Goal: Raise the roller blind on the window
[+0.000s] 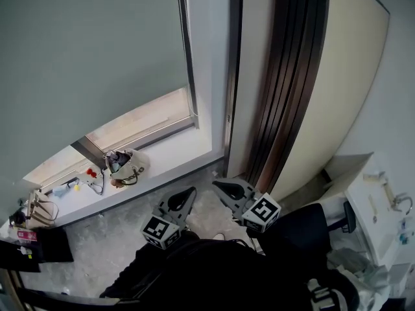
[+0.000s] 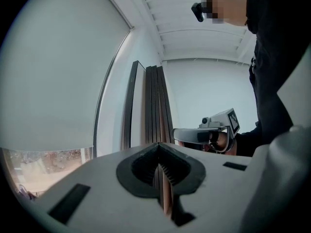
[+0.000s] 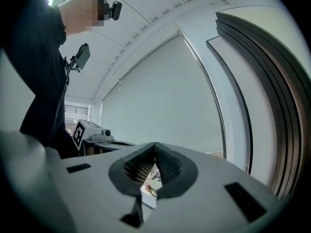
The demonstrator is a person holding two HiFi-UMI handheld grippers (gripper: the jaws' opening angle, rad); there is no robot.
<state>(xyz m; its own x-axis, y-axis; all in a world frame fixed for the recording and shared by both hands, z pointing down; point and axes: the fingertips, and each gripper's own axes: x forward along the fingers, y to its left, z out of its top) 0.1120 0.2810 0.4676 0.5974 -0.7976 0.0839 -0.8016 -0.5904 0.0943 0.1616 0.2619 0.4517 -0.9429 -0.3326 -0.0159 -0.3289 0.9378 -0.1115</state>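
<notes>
Mostly lowered, the smooth grey roller blind (image 1: 91, 50) seems fabric.

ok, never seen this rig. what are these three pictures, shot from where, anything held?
No robot: a person holds a pair of tongs in each hand. The head view looks steeply down from a camera on the person's head: left tongs and right tongs, each with a marker cube, before a window. The roller blind covers most of it; a strip of glass shows below. On the sill sit a light bag and small items. The other two views come from cameras riding on each pair of tongs, looking along the jaws. Both are shut and hold nothing.
</notes>
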